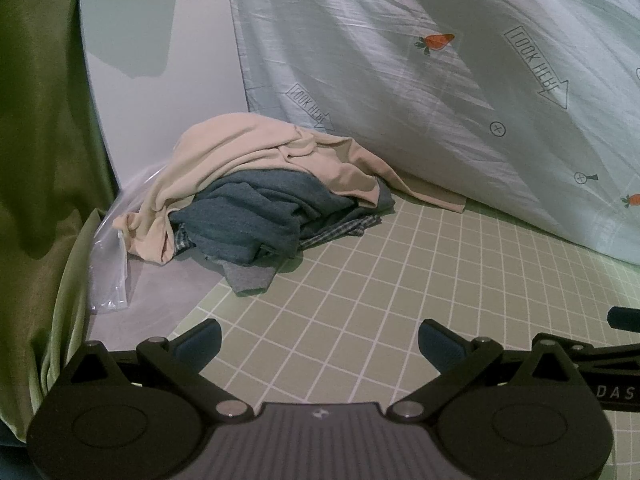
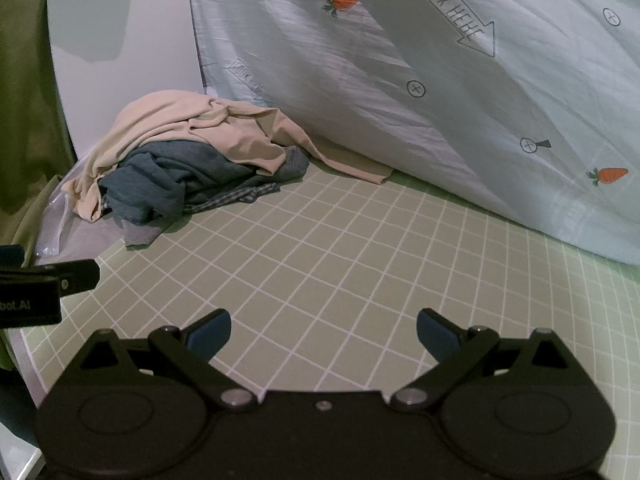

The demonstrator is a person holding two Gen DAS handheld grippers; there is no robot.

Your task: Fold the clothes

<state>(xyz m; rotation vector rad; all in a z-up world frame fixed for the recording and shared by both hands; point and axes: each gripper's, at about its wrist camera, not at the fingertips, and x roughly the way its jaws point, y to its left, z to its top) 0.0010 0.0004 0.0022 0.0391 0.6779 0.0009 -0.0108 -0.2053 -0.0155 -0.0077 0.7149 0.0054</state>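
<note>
1. Left gripper (image 1: 320, 340): jaws spread wide, blue pads (image 1: 200, 342) apart, nothing between them. Only the mat (image 1: 360, 280) shows in the gap.
2. Right gripper (image 2: 324, 332): jaws also wide apart, nothing held. Its pads (image 2: 210, 334) hang over bare mat.
3. In the left view, part of the right gripper enters at 3 o'clock. In the right view, part of the left gripper shows at 9 o'clock. The 2 sit side by side, apart.
4. Mat: pale green with a white grid. It covers the near and middle ground in both views.
5. Clothes pile (image 1: 256, 196): unfolded, on the far left corner of the mat, at about 11 o'clock from each gripper. Well apart from both.
6. Pile make-up: beige garment (image 1: 256, 148) draped on top. A blue-grey knit (image 1: 256, 216) lies under it. A checked piece (image 1: 352, 226) and a grey edge (image 1: 250, 278) stick out at the bottom, toward the grippers.
7. One beige end trails toward 2 o'clock and reaches the foot of the quilt (image 1: 420, 80).
8. Clear plastic bag (image 1: 108, 264): just left of the pile, at 9 o'clock from it, partly under the beige garment.
9. Quilt: pale blue, printed with carrots and "LOOK HERE" arrows. It rises behind the mat from 12 to 3 o'clock.
10. White panel (image 1: 160, 60) behind the pile at 11 o'clock. Green curtain (image 1: 44, 120) fills the left edge.
</note>
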